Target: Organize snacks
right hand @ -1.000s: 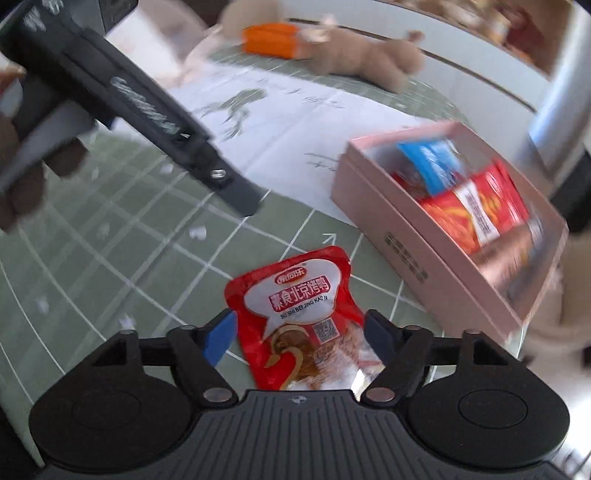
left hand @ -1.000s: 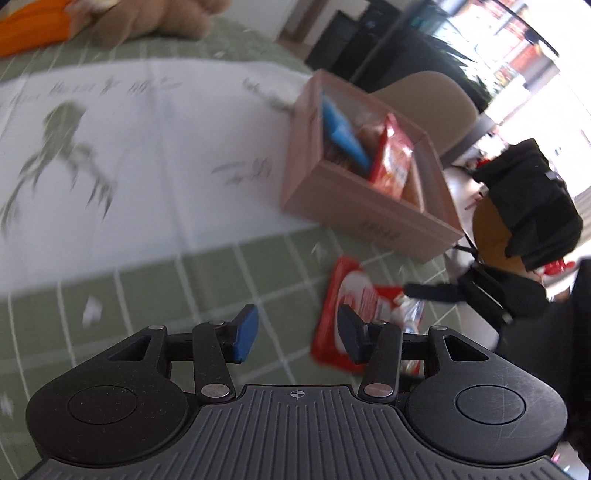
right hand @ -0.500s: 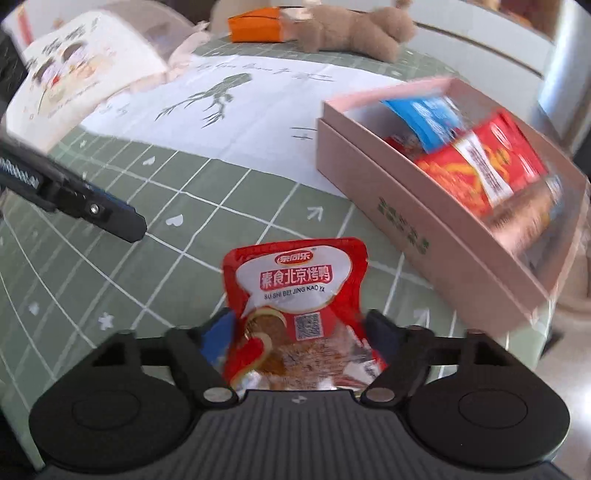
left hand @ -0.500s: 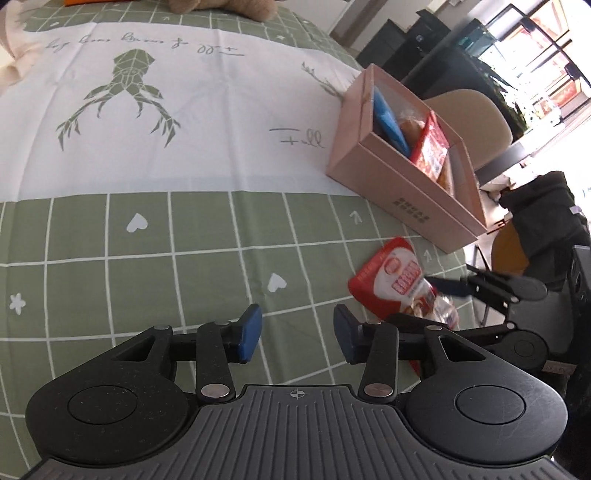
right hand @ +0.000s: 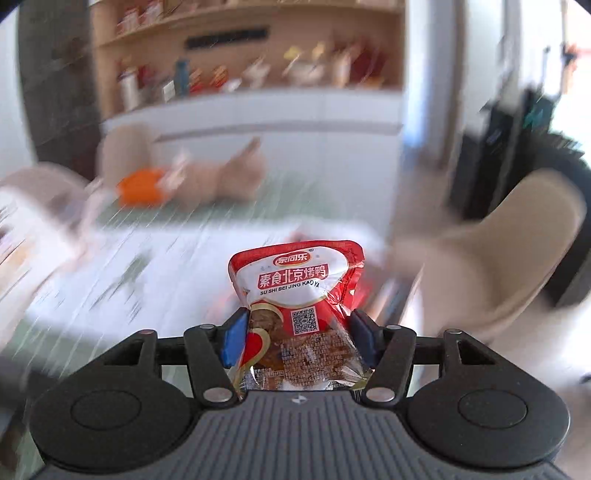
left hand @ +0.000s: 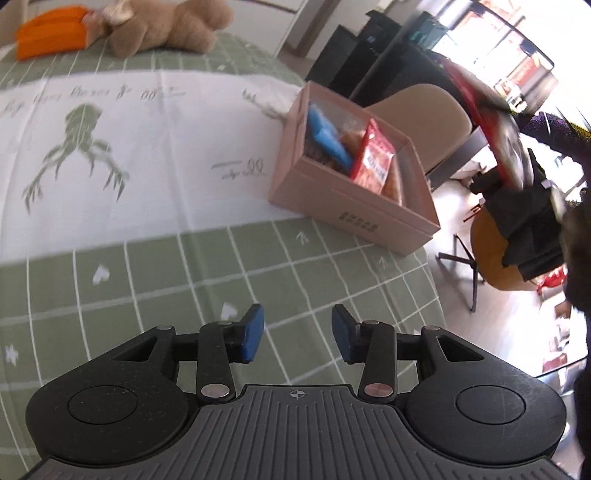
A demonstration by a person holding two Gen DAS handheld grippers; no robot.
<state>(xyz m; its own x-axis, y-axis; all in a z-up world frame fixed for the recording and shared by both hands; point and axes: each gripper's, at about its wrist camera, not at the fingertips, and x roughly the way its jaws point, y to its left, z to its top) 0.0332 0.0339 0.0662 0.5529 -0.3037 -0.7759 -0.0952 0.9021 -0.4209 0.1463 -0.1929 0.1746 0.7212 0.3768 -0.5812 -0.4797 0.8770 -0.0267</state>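
red foil snack packet sits between the blue pads of the right gripper, pinched at both side edges, lower half crumpled against the gripper body, printed top standing upright above the fingers. packet is clear of the table, held in the air; background in the right wrist view is smeared by motion. right jaws closed in and then spread again within the last half second; packet is gripped between them now.

left gripper: fingers partly open, nothing between the pads, only green checked tablecloth beneath. its jaws have just been closing a little.

pink cardboard box stands on the cloth ahead and to the right of the left gripper, near the table edge, open on top. inside: a blue packet, a red packet, other wrappers not legible.

left wrist view, upper right: blurred red streak, the held packet raised above and to the right of the box.

far end of table: brown plush toy lying beside an orange object.
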